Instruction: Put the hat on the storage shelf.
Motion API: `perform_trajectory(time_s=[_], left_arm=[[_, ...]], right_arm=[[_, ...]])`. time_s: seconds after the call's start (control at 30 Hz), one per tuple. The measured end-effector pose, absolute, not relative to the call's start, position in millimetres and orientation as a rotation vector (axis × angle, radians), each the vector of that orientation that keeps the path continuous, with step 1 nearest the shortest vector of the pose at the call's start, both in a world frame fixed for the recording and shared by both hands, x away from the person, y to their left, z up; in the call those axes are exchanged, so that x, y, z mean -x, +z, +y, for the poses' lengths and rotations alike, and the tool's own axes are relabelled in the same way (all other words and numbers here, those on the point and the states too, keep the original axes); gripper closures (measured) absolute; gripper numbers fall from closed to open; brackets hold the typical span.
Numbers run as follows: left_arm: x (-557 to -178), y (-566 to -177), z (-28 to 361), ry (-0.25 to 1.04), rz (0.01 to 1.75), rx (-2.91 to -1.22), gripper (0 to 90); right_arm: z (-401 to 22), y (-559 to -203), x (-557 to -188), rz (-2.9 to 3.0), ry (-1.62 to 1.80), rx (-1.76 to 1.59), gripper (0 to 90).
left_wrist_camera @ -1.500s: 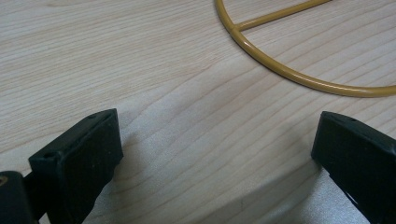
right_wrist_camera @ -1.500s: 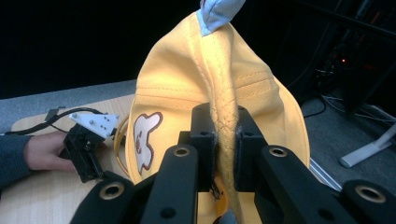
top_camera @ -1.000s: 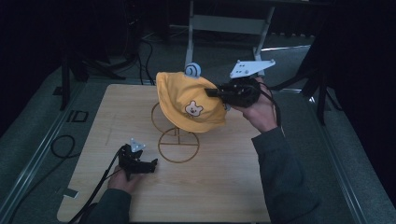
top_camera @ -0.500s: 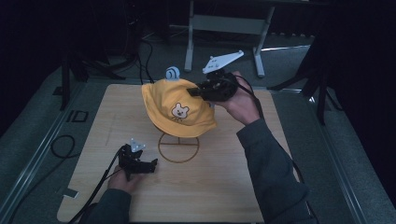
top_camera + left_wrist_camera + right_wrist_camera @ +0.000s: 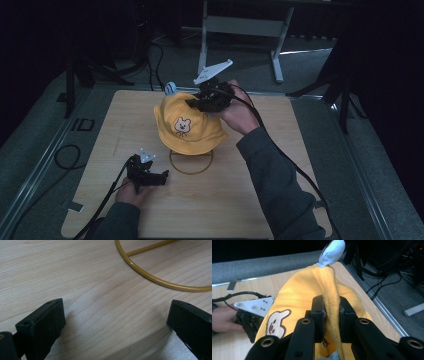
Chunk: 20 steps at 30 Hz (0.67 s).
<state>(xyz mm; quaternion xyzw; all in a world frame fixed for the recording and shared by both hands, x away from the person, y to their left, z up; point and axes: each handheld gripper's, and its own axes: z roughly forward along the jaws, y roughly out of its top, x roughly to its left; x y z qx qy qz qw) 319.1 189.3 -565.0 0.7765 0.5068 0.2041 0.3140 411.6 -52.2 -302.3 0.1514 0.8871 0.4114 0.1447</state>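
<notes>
A: What's biggest here?
B: The wooden worktop (image 5: 280, 150). Next comes the yellow bucket hat (image 5: 187, 125) with a bear face on its front. It sits near the middle of the worktop, a little toward the far edge, draped over a gold wire stand (image 5: 191, 162) whose ring base lies flat on the wood.
A: And the right tongs (image 5: 196, 103)?
B: They pinch a raised fold of the hat's crown; the jaws have just been easing apart, yet the fabric is still squeezed between the pads. A small pale blue ear (image 5: 331, 251) sticks up from the hat's far side.
A: The left tongs (image 5: 161, 176)?
B: Spread wide, resting on the worktop toward the near left corner, nothing between the jaws, just beside the stand's ring.
</notes>
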Motion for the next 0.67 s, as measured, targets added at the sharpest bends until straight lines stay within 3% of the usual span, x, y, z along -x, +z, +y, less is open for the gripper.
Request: perform_trajectory(time_s=[0.1, 0.2, 0.27, 0.37, 0.67], left_arm=[[-319.0, -565.0, 189.3, 0.538, 1.336, -2.047, 1.9], [-319.0, -565.0, 189.3, 0.538, 1.336, -2.047, 1.9], [-319.1, -565.1, 189.3, 0.539, 1.336, -2.047, 1.9], [-319.1, -565.0, 189.3, 0.538, 1.336, -2.047, 1.9], [-319.1, -565.0, 189.3, 0.539, 1.336, -2.047, 1.9]], right_arm=[[-46.5, -303.7, -410.9, 2.571, 1.152, -0.428, 72.9], [-47.3, -301.6, -410.1, 2.554, 1.175, -0.456, 55.2], [-49.5, -300.4, -410.3, 2.537, 1.184, -0.498, 37.5], [-58.4, -295.3, -410.1, 2.45, 1.235, -0.571, 26.4], [-82.5, -276.2, -402.3, 2.392, 1.321, -0.608, 19.6]])
